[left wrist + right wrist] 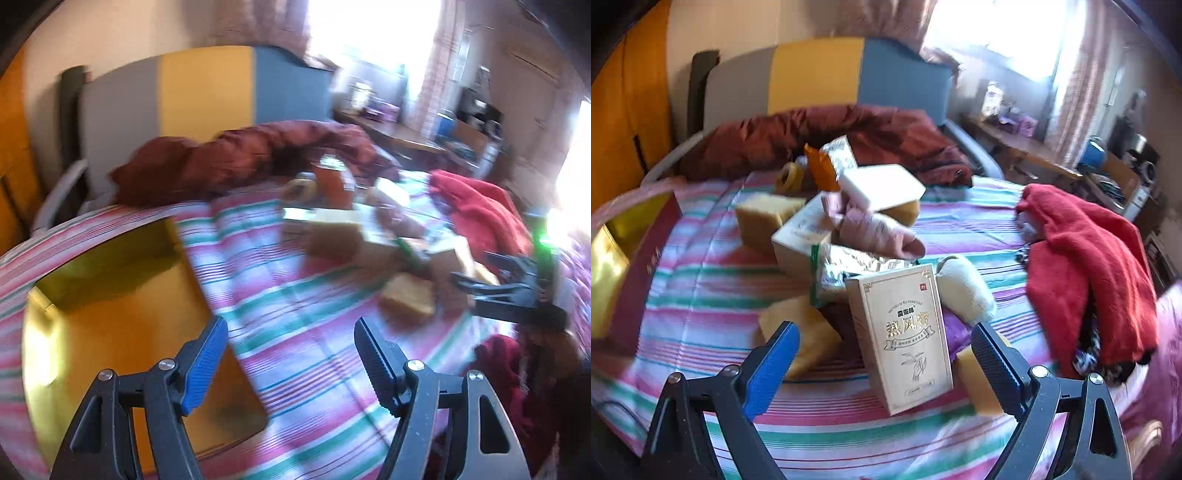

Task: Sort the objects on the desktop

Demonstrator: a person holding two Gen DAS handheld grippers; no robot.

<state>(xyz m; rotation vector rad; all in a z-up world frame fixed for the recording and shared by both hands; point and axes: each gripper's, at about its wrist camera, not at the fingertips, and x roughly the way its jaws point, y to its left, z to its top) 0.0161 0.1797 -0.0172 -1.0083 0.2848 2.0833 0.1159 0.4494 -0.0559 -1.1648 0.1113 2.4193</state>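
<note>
both claws gape empty: right claw (pixel 884 345) straddles the tall beige printed carton (pixel 905 339) leaning on yellow sponges (pixel 809 332); closing could topple it; left claw (pixel 290 341) hovers over the striped bed sheet (pixel 295 295).

We are in a home bedroom, a bed with a striped sheet (pixel 849 435) under our fingers, padded headboard (pixel 820 74) beyond them, curtained window (pixel 1015 40) and cluttered desk (pixel 1030 147) far right.

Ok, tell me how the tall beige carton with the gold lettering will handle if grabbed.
The carton looks like stiff, probably light card. It leans on a yellow sponge, so a nudge may tip it. Its flat faces should suit the right gripper, whose jaws stand open.
</note>
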